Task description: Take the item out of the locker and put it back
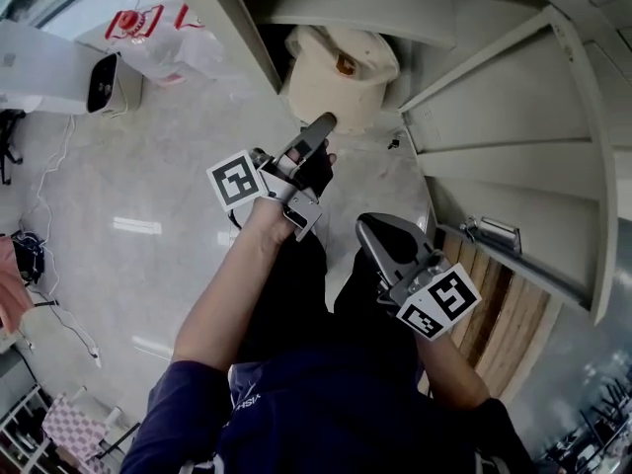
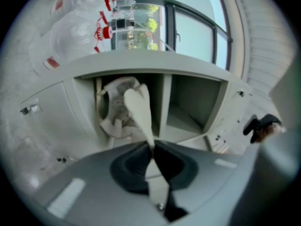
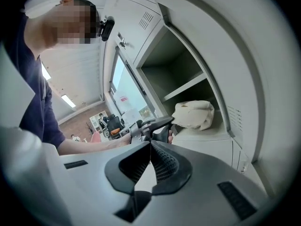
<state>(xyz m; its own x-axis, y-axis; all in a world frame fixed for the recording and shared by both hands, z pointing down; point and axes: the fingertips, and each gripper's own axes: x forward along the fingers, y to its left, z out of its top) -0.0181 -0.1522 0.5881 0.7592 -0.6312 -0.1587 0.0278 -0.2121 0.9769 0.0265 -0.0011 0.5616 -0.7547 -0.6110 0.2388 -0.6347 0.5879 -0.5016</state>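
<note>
- The cream cloth bag (image 1: 336,77) sits inside an open compartment of the grey locker (image 1: 439,181).
- The left gripper (image 2: 151,147) points at that compartment. Its fingers are closed on a cream strap (image 2: 138,108) that runs from them back to the bag.
- The right gripper (image 3: 150,142) has its fingers pressed together with nothing between them. It is held nearer the person, to the right of the left gripper and apart from the bag.
- The locker door (image 1: 513,117) stands open at the right.

Item: cream cloth bag (image 1: 341,77), crumpled, slumped.
Place: inside open locker (image 1: 513,107) compartment.
Strap (image 2: 141,109): pinched in left gripper (image 2: 152,146).
</note>
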